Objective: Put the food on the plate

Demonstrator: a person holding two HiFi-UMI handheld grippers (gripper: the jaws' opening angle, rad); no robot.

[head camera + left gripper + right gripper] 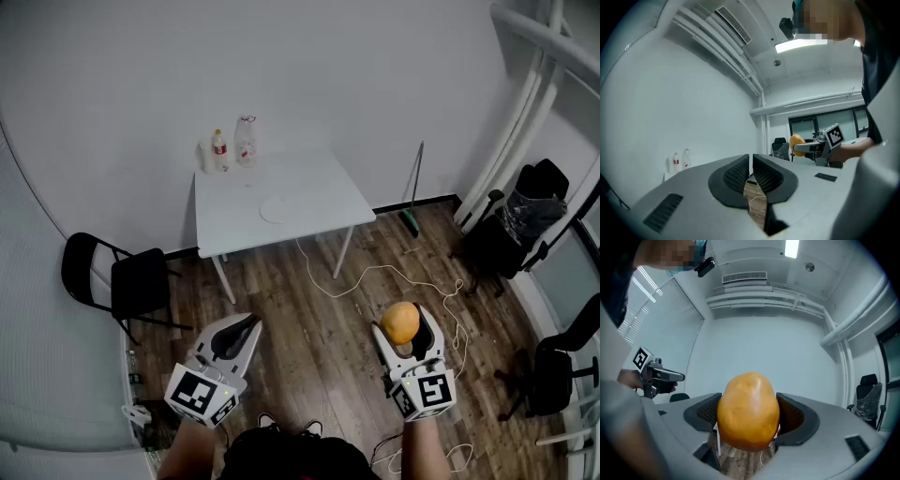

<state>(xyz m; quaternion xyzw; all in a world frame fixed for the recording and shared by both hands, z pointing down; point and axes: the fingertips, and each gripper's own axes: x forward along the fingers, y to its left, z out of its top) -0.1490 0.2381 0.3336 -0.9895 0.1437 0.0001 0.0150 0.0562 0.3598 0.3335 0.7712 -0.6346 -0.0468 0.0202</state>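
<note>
An orange-yellow, egg-shaped piece of food (401, 322) (748, 411) sits between the jaws of my right gripper (405, 330) (749, 416), which is shut on it above the wooden floor. From the left gripper view the same food (797, 140) shows at the right, far off. My left gripper (236, 335) (751, 174) is shut with nothing in it, low at the left. A white plate (279, 209) lies on the white table (314, 183) well ahead of both grippers.
Two bottles (219, 149) (675, 162) and a clear container (247, 140) stand at the table's back left. A black folding chair (127, 279) is left of the table. Office chairs (525, 220) stand at the right. A white cable (394, 277) trails over the floor.
</note>
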